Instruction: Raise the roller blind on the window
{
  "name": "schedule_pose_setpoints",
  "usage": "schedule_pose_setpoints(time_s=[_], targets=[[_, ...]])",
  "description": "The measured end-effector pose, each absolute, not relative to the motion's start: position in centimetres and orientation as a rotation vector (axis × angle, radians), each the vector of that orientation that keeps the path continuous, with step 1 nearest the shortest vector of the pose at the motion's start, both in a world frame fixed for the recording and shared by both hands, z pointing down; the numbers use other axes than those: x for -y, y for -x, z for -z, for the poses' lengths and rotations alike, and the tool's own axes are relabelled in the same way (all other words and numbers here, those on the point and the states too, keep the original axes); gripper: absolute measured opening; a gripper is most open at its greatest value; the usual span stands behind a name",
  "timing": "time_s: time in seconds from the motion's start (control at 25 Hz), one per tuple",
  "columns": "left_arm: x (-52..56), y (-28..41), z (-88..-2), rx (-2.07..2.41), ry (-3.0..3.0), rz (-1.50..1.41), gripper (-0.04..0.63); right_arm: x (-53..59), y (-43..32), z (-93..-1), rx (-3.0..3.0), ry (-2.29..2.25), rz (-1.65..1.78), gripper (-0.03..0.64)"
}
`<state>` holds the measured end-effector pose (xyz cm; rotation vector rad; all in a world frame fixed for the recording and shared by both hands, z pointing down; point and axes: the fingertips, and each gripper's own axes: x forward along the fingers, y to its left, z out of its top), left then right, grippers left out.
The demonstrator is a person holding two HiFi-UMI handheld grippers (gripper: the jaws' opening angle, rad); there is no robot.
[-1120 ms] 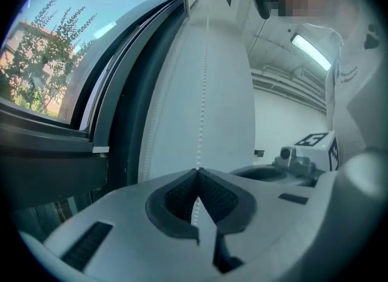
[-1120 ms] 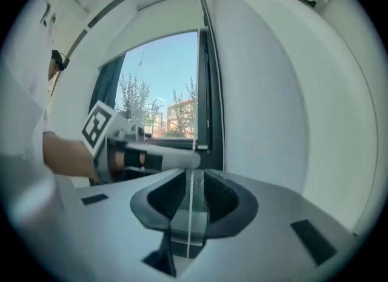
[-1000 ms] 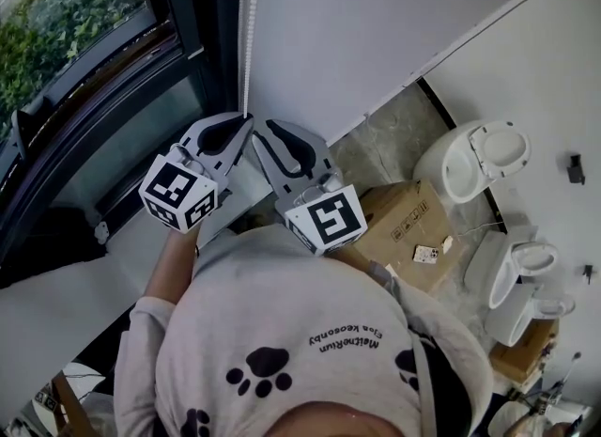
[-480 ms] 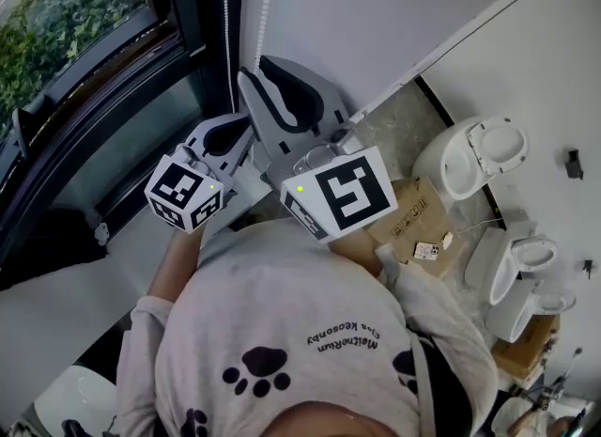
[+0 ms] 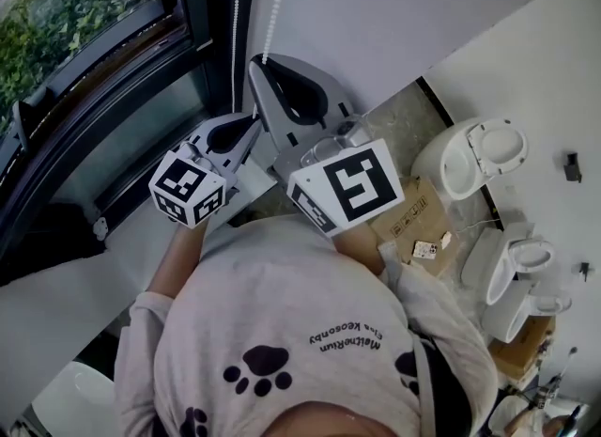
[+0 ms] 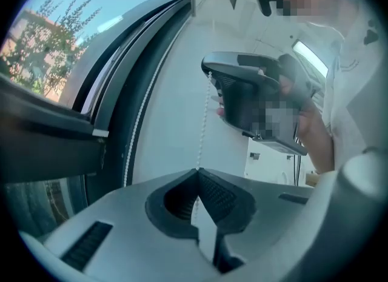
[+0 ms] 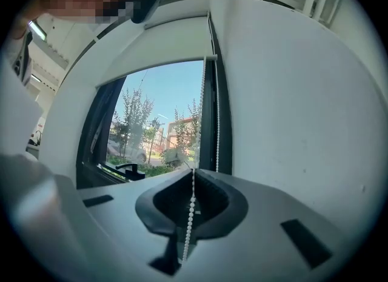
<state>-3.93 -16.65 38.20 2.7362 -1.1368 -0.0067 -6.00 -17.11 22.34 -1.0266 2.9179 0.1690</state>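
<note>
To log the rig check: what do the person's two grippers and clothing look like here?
The left gripper and right gripper are light grey plastic shells with dark ribbed lining inside the jaws. Each carries a white cube with black square markers. The person wears a pale grey top printed with dark paw prints.

White bead chain (image 7: 190, 214) hangs vert. beside dark window frame (image 7: 209, 129).

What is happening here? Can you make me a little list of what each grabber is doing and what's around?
Place: beside a window, above a floor with a cardboard box and white toilets
Left gripper: jaws shut on the bead chain
Right gripper: higher up the same strand, jaws just closed on it
Second strand: hangs free by the window frame
</note>
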Motion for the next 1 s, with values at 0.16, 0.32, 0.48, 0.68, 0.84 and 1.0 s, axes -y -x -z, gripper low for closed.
schedule_pose_setpoints(time_s=[0.16, 0.32, 0.48, 0.68, 0.84, 1.0], targets=[[16.5, 4.2, -40.7, 1.151, -2.693, 0.012, 0.008, 17.2, 6.2, -24.9, -2.942, 1.041, -0.155, 0.014], [16.3, 4.4, -44.0, 1.157, -2.655, -0.041, 0.008, 17.2, 6.4, -28.1, -2.983, 1.057, -0.128, 0.014], [15.9, 4.5, -47.3, 1.146, -2.603, -0.085, 0.008, 17.2, 6.5, -31.7, -3.032, 1.076, -0.075, 0.014], [15.3, 4.7, -51.2, 1.151, -2.540, -0.155, 0.008, 17.1, 6.6, -35.6, -3.080, 1.087, -0.031, 0.014], [14.7, 4.9, -53.8, 1.150, -2.495, -0.208, 0.008, 17.0, 6.5, -38.3, -3.110, 1.090, -0.005, 0.014], [14.4, 5.0, -55.4, 1.173, -2.488, -0.251, 0.009, 16.8, 6.5, -39.9, -3.125, 1.081, 0.037, 0.012]])
